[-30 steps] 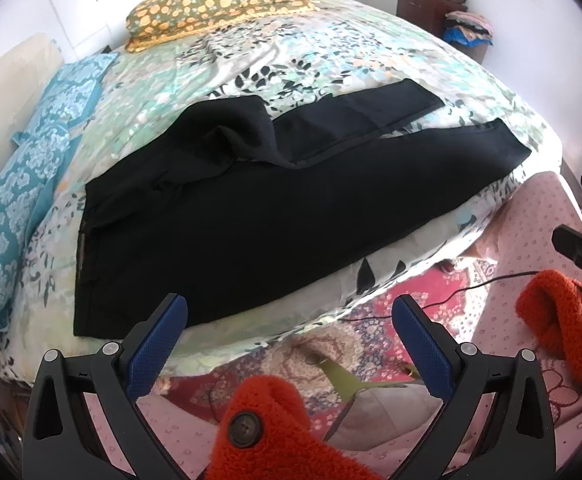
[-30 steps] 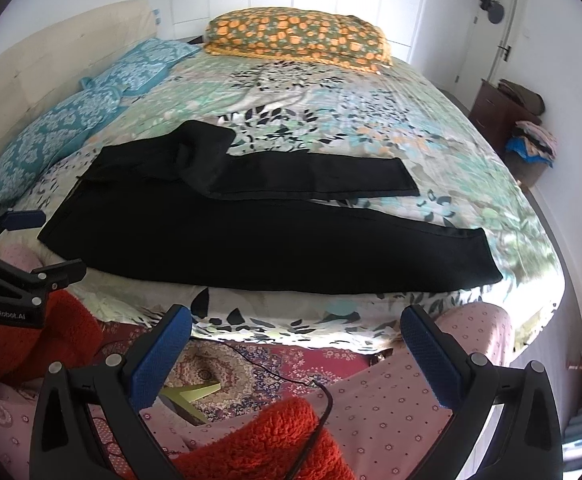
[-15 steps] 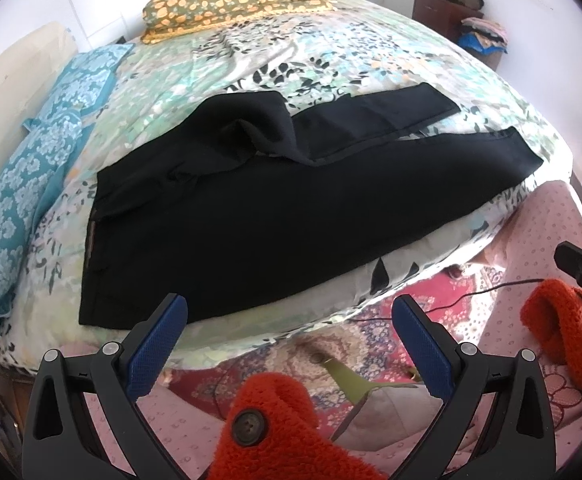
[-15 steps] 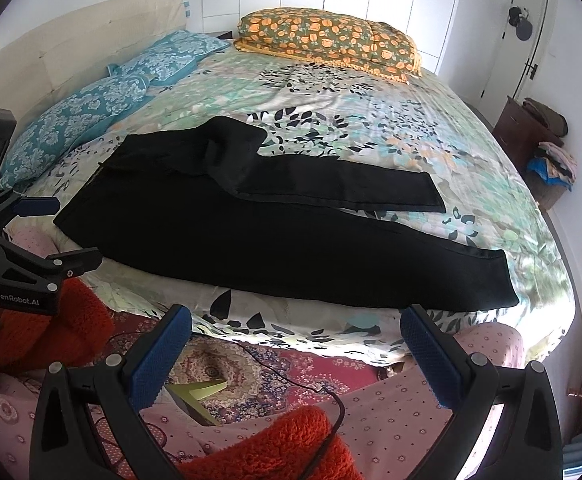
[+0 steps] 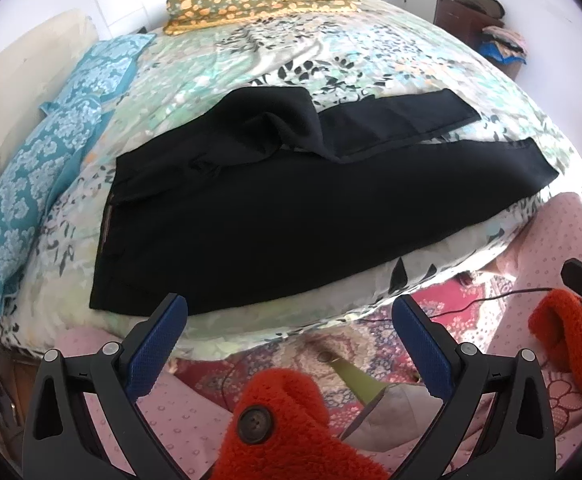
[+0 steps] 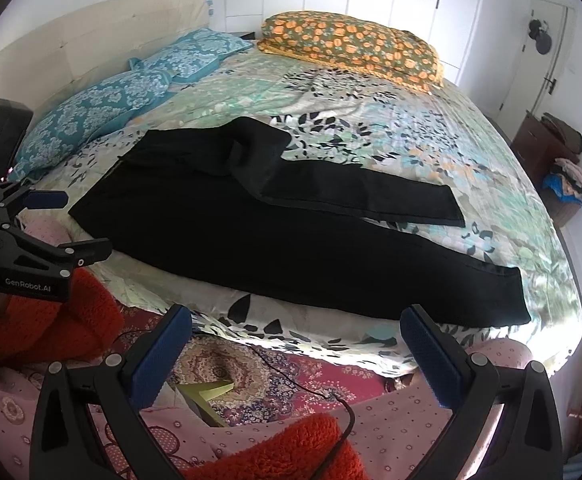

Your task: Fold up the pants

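Observation:
Black pants lie spread on a floral bedspread, waistband at the left, legs running right. The far leg is rumpled near the hip and lies apart from the near leg. The pants also show in the right wrist view. My left gripper is open and empty, just short of the near edge of the bed by the waist end. My right gripper is open and empty, off the near bed edge toward the leg ends. The left gripper also shows at the left of the right wrist view.
Two blue patterned pillows and an orange-flowered pillow lie at the head of the bed. A dark cabinet with clothes stands at the far right. A patterned rug with a cable lies below the bed edge.
Both grippers have moved closer to the bed and the pants fill more of each view. Both stay open. The pants have not moved.

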Available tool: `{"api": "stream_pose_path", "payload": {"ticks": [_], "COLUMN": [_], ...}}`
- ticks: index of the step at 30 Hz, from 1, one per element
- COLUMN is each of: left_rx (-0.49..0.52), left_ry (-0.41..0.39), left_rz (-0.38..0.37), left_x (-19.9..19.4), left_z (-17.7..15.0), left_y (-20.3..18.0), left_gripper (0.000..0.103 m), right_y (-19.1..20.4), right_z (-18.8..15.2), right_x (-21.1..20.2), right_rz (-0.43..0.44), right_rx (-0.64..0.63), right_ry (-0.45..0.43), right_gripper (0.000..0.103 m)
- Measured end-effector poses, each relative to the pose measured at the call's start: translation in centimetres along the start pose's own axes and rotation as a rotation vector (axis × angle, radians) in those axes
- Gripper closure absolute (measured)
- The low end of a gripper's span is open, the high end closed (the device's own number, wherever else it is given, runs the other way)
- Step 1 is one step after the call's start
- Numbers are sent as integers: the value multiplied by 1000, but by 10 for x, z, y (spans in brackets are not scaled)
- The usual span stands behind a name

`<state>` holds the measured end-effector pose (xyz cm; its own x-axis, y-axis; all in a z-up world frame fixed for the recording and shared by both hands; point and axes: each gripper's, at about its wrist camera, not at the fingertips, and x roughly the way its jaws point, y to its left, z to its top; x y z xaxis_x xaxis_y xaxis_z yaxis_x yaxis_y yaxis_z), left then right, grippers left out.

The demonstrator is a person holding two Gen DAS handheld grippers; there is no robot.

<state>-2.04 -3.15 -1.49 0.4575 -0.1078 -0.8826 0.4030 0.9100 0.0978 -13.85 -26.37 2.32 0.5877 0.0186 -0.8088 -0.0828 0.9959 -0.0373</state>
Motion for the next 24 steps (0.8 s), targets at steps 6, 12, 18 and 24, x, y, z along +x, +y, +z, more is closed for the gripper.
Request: {"api": "stream_pose_path", "payload": {"ticks": [6,12,18,24], "left_rx": [-21,-45,-49,-44], "left_ry": [-2,-10,-12,-10], "left_rz": [18,34,37,22], "left_x": [-2,-5,-6,-2], "left_z": [-2,-5,-6,-1], "left_y": [6,12,13,15], "left_gripper": [1,1,1,1], "right_y": [-1,-1,1,0], "right_z": [0,0,0,-1], "right_x": [0,0,-2,-1], "right_rz": [6,9,13,41], "right_rx": [3,2,0,9], "right_ry": [-5,-6,-11,-13], "right_gripper": [0,0,0,0]}}
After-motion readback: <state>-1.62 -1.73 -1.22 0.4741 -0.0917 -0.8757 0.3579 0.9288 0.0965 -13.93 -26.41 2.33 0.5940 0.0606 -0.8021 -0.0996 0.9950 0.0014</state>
